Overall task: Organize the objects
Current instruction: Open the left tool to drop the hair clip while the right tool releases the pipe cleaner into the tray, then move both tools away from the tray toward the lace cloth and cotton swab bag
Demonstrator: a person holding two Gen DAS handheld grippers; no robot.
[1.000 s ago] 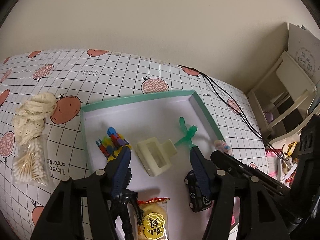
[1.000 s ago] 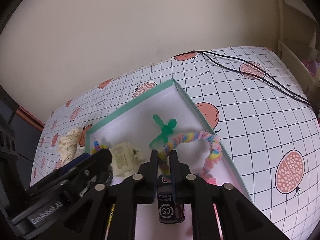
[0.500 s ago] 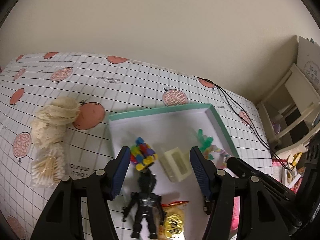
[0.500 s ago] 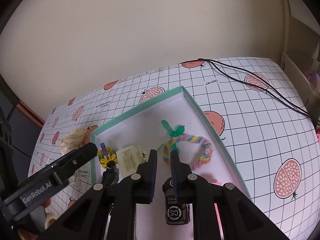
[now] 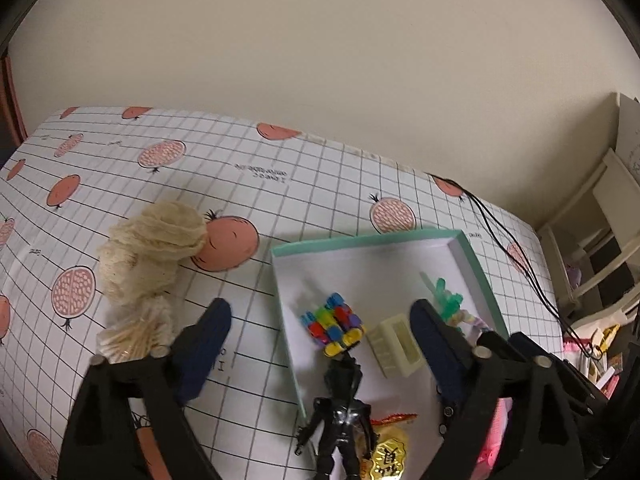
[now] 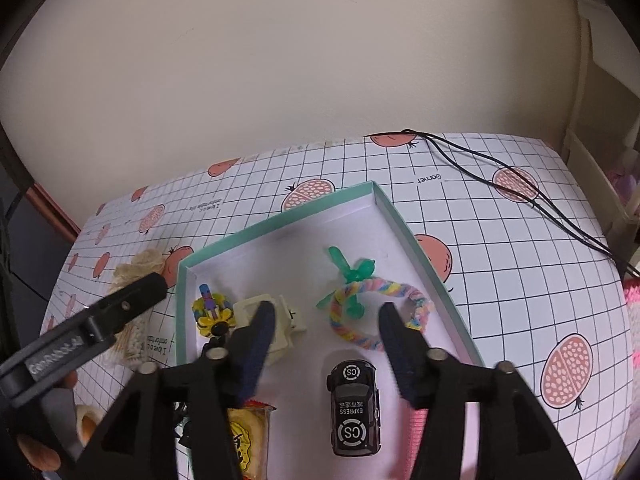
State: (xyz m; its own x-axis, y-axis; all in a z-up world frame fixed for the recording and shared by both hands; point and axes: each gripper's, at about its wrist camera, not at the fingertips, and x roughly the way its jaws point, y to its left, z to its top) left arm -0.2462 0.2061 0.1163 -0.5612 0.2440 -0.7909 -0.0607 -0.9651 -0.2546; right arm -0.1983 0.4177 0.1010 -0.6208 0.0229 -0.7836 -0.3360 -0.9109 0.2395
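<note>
A white box with a teal rim [image 5: 360, 239] [image 6: 280, 220] lies on the checked tablecloth. It holds a colourful block toy [image 5: 332, 324], a cream clip [image 5: 394, 346], a green figure [image 6: 352, 272], a braided rainbow ring [image 6: 416, 300], a black toy car [image 6: 354, 408], a black figure [image 5: 340, 412] and a snack packet [image 5: 386, 452]. My right gripper [image 6: 327, 312] hangs open over the box with nothing between its fingers; the ring lies loose beside its right finger. My left gripper [image 5: 318, 312] is wide open above the box's left wall, holding nothing.
A cream lace bundle [image 5: 152, 248] and a bag of cotton swabs [image 5: 136, 332] lie left of the box. A black cable [image 6: 520, 196] runs across the table's far right corner. A white shelf unit [image 5: 600, 240] stands beyond the right edge, and a wall behind.
The right gripper went from shut on the braided ring to wide open, and the ring now lies in the box. The left gripper drew back, shifted left and opened wider.
</note>
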